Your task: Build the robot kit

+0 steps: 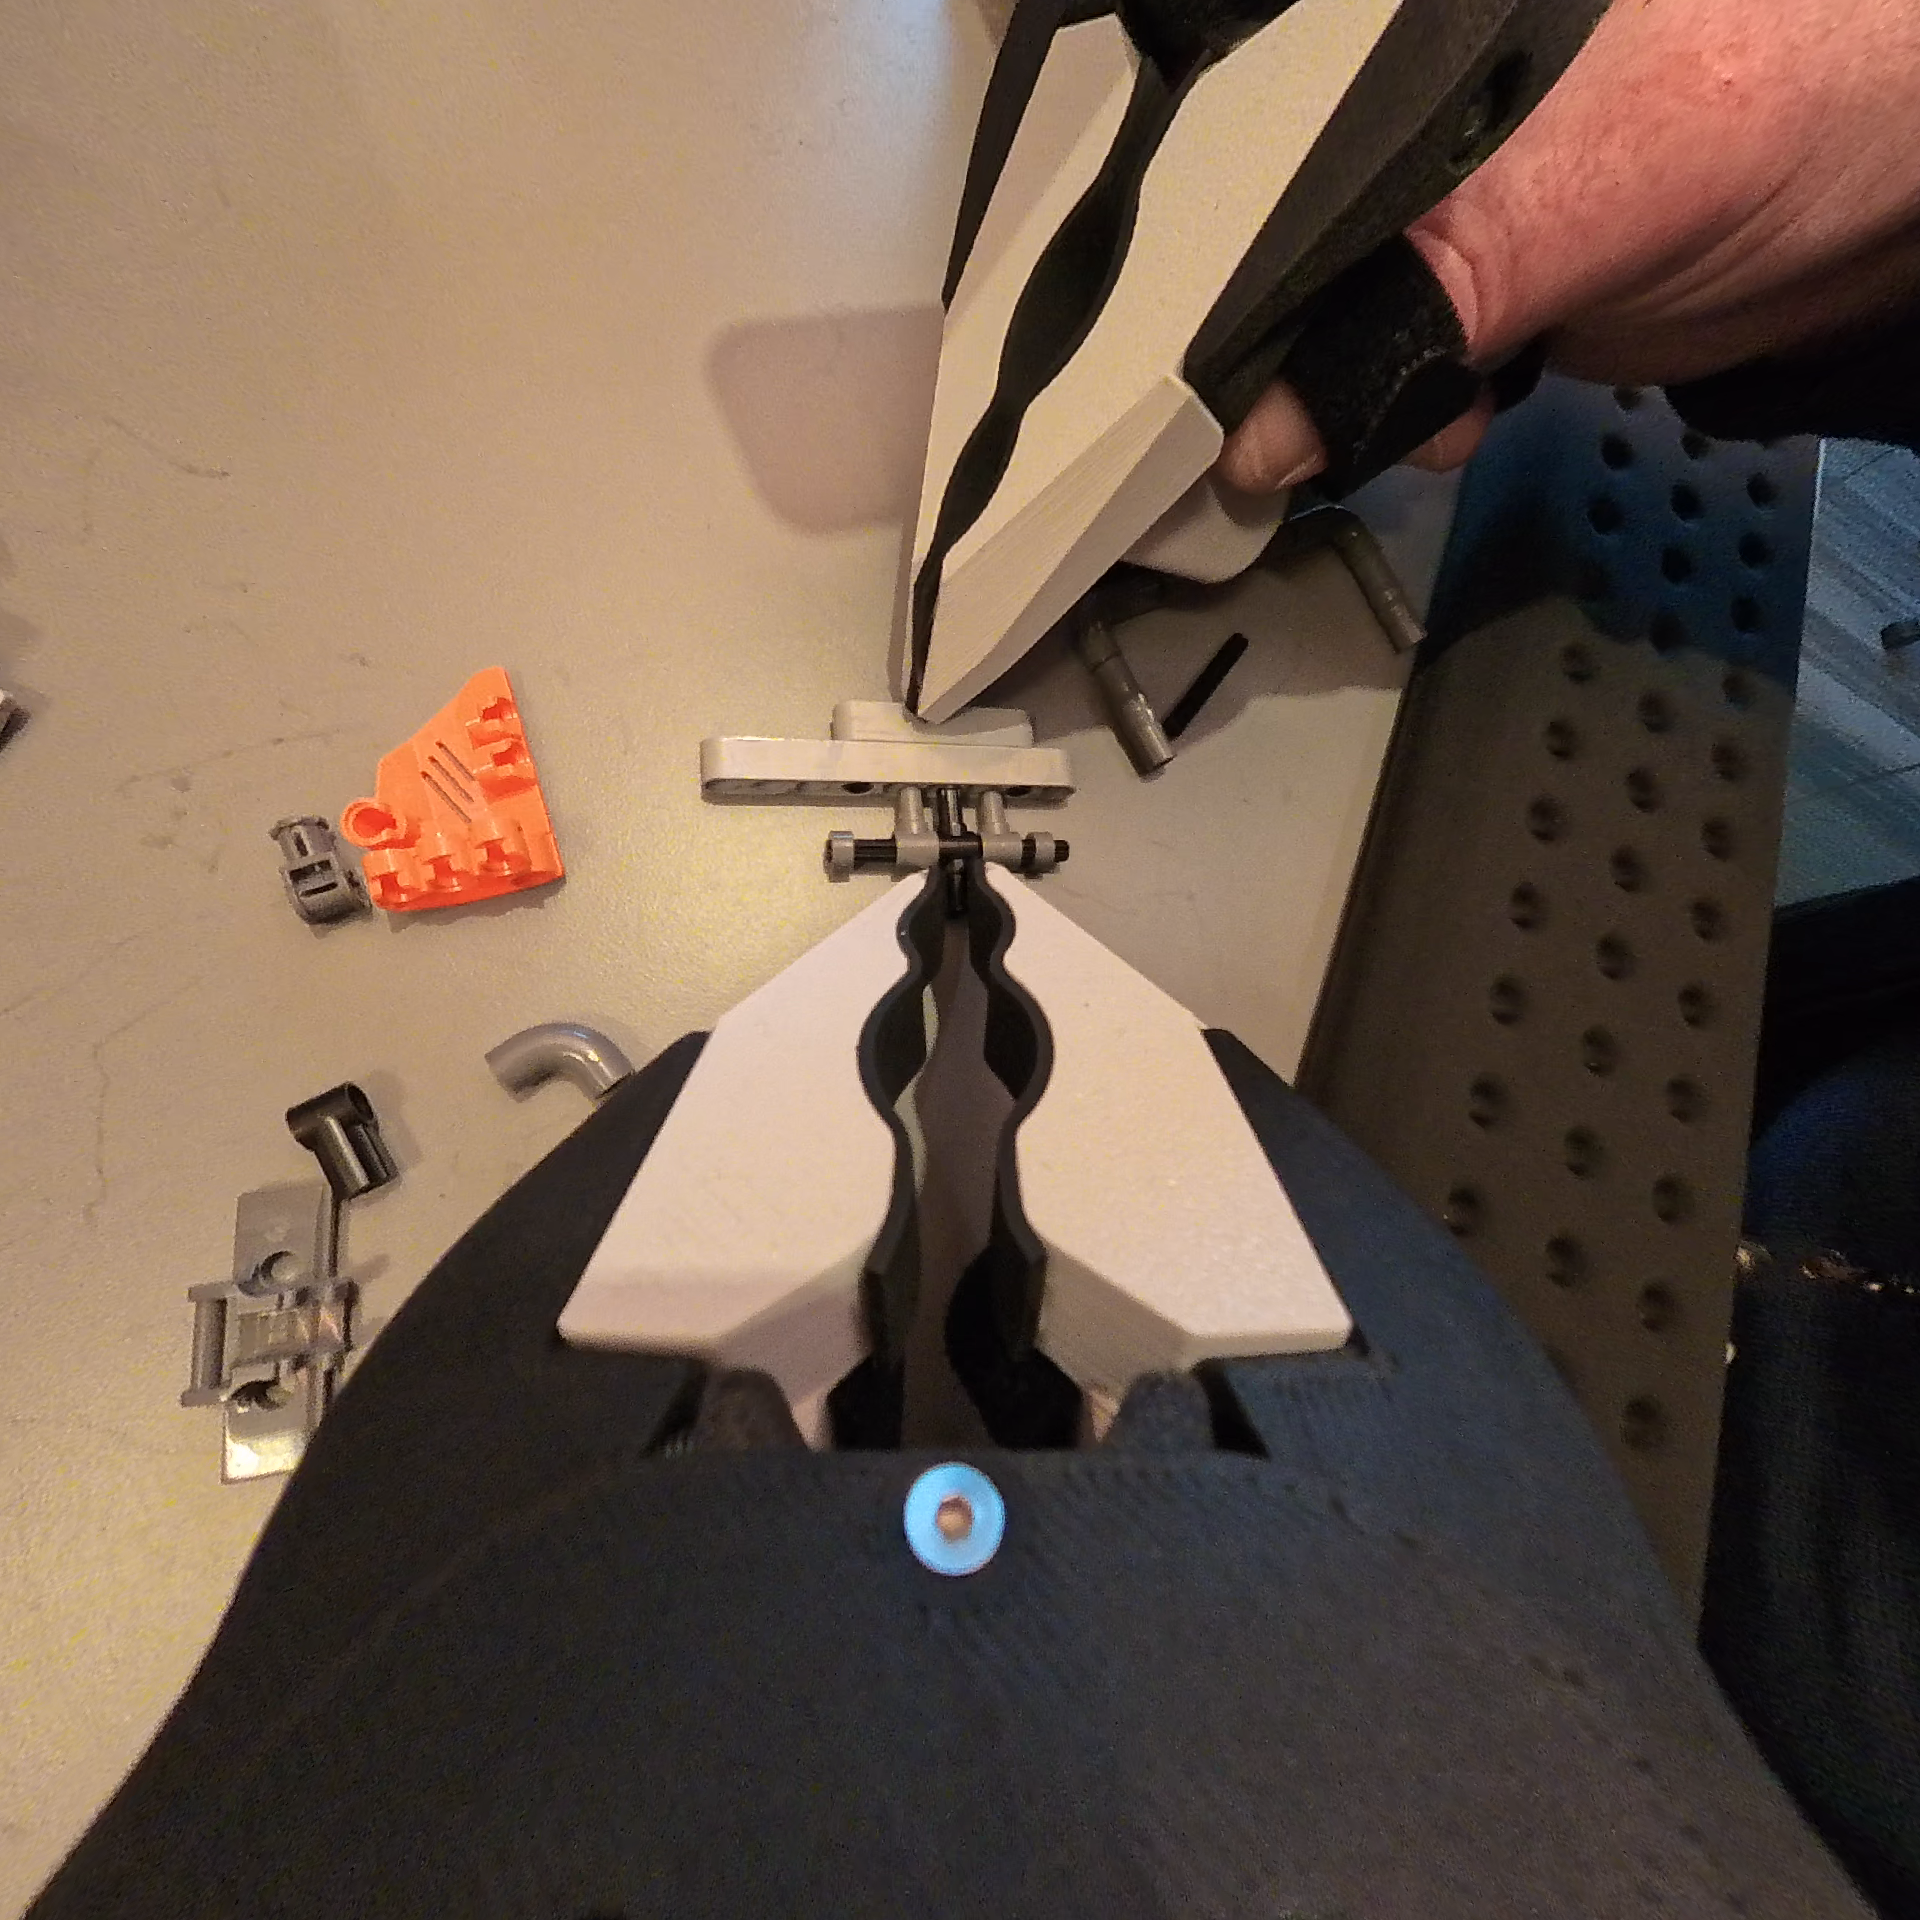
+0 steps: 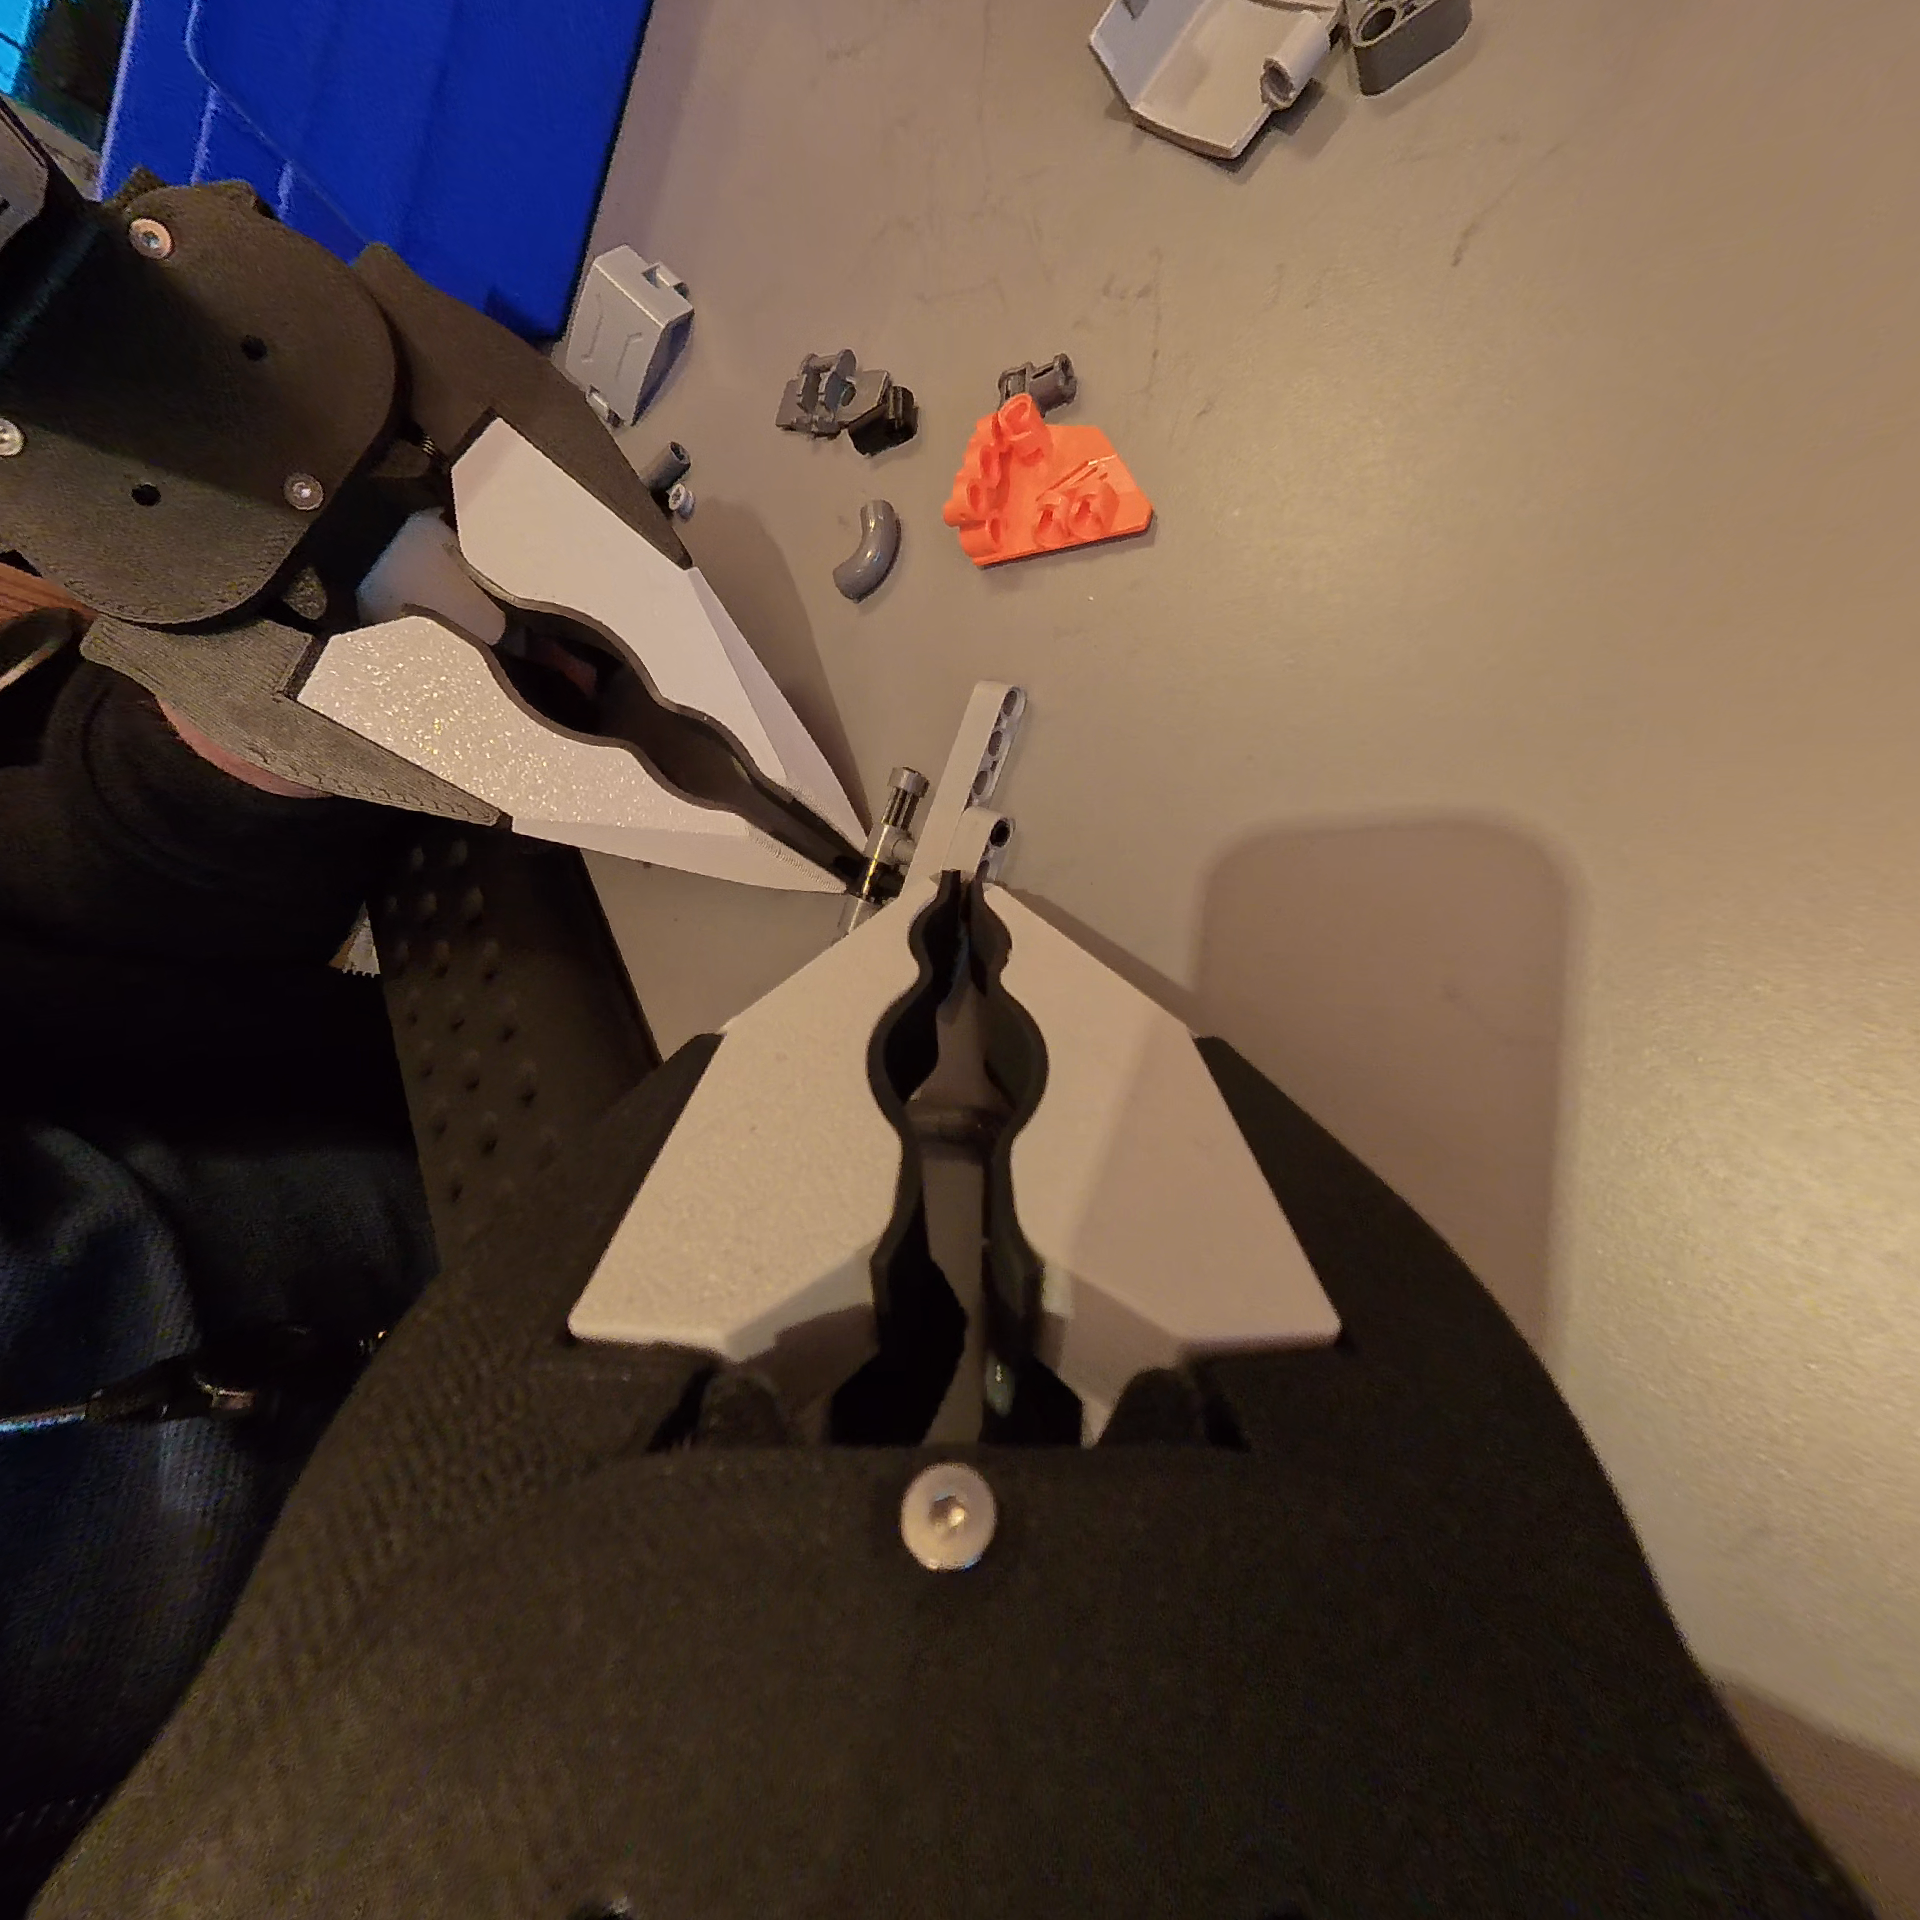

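A small grey beam assembly [image 1: 883, 764] is held between both grippers just above the table. It has a long light-grey beam, a short grey beam [image 1: 935, 722] on its far side, and a black axle [image 1: 945, 850] through grey connectors. My left gripper [image 1: 951, 888] is shut on the black axle from the near side. My right gripper [image 1: 920, 707] comes down from the upper right, shut on the short grey beam. In the right wrist view my right gripper [image 2: 961, 883] grips that short beam [image 2: 985, 840], and the left gripper [image 2: 857, 878] enters from the left.
An orange panel [image 1: 457, 800], a grey elbow [image 1: 561, 1055], a black connector [image 1: 343, 1132] and grey parts [image 1: 265, 1320] lie left on the beige table [image 1: 416, 416]. Grey pins [image 1: 1127, 696] lie right, beside a dark perforated mat [image 1: 1579, 935]. A blue bin [image 2: 395, 135] stands beyond. My left and right fingertips are right by each other.
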`<state>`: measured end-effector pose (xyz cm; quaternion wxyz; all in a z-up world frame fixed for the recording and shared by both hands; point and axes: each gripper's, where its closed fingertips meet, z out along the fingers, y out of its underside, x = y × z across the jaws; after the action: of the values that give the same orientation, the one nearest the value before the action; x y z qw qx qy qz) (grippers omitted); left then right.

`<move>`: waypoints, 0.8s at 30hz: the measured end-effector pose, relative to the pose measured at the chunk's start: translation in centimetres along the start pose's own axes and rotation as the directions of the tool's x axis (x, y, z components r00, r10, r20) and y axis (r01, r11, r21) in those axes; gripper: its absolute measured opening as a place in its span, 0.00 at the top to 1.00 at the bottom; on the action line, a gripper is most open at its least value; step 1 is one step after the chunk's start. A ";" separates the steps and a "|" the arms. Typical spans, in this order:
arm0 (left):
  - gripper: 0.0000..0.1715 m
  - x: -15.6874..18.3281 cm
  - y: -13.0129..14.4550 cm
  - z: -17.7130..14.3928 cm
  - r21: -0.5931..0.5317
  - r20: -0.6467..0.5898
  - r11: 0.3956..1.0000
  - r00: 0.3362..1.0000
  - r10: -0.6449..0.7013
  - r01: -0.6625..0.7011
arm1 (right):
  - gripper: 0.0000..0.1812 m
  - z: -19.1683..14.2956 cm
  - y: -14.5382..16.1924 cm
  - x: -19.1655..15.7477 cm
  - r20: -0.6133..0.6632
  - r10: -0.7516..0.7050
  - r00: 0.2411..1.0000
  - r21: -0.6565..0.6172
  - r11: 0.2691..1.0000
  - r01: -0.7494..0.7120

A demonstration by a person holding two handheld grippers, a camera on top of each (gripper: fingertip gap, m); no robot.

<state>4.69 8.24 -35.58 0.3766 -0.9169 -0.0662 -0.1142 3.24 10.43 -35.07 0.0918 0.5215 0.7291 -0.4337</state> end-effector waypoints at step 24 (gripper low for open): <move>0.99 -0.1 -0.2 0.1 0.001 0.014 1.000 0.999 0.029 -0.029 | 0.96 -0.3 -0.1 -0.4 0.003 -0.006 1.000 0.015 1.000 0.006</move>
<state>4.54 8.43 -35.56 0.3784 -0.9183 -0.0555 -0.1021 3.39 10.37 -34.59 0.0877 0.5192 0.7272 -0.4403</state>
